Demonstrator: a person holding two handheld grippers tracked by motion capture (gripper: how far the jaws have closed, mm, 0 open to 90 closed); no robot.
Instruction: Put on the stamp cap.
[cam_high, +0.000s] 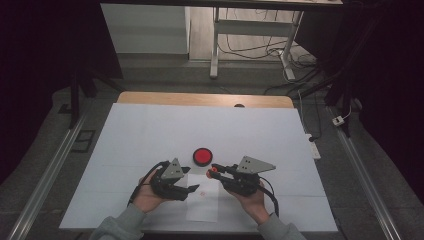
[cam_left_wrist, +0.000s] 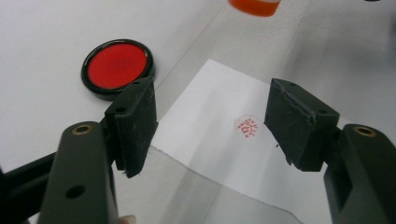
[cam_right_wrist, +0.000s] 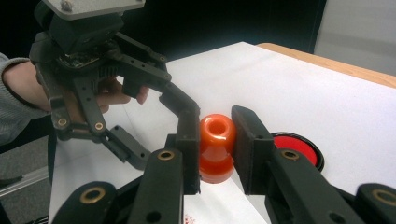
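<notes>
Above the white paper sheet (cam_left_wrist: 219, 135), the right tool (cam_right_wrist: 217, 144) pinches a glossy orange stamp (cam_right_wrist: 216, 147); the left tool (cam_left_wrist: 210, 121) gapes empty.

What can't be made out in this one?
- Red mark on the paper: characters too small, left gripper view.
- Orange stamp: printing face hidden, turned away behind the right gripper, right gripper view.
- Ink pad: partly hidden by that gripper.
- Stamp in left gripper view: cut off by top edge.
</notes>
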